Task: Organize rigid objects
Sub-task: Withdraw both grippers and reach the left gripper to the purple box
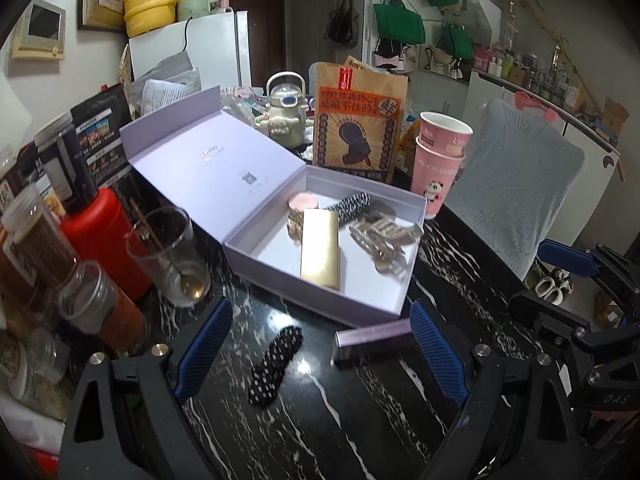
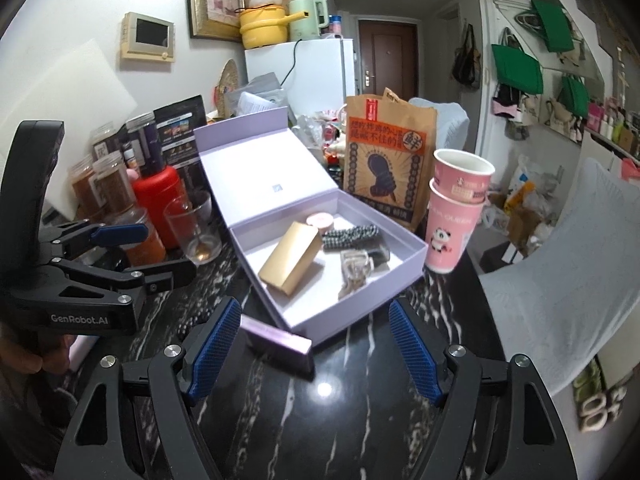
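An open lilac box stands on the black marble table. It holds a gold case, a pink round tin, a black-and-white hair clip and a clear claw clip. In front of the box lie a black dotted hair clip and a slim purple case. My left gripper is open above the dotted clip. My right gripper is open, with the purple case by its left finger.
Two stacked pink paper cups and a brown paper bag stand behind the box. A glass with a spoon, a red canister and spice jars crowd the left. A grey-cushioned chair is at the right.
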